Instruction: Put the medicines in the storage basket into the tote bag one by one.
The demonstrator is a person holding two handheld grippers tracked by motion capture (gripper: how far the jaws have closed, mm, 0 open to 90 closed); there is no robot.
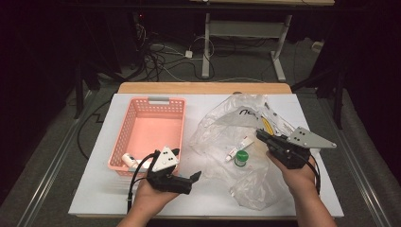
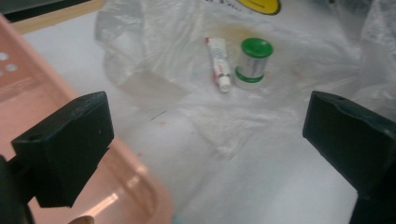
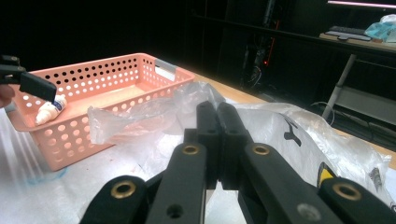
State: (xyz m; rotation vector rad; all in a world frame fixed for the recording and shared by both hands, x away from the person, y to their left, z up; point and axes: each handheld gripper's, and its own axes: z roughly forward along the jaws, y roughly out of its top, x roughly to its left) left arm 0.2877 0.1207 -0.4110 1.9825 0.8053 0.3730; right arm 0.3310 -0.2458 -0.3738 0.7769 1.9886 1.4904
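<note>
Oddly, very little writing can be read: the clear plastic bag [image 1: 236, 137] carries dark letters near its top in the high view, perhaps "no", and the right gripper view shows a black mark like a "Y" plus a yellow-and-black patch on the same bag; none of it makes a word I can read. The small white tube [image 2: 218, 63] has red print along it, too small to make out.

That tube and a small green-capped jar [image 2: 252, 63] lie just beside each other on the bag, right of the pink basket [image 1: 127, 127] on the white table [image 1: 94, 189]. The left gripper [image 1: 195, 176] rests at the basket's near right corner, its jaws spread wide with nothing between them; its own view looks between them toward the tube and jar. The right gripper [image 1: 259, 135] hovers over the bag's right part, jaws pressed together, nipping nothing that I can see.

Another white tube [image 3: 49, 110] lies in the basket's near corner, clearer in the right gripper view than from above. Only the high view takes in the floor cables and table legs behind.
</note>
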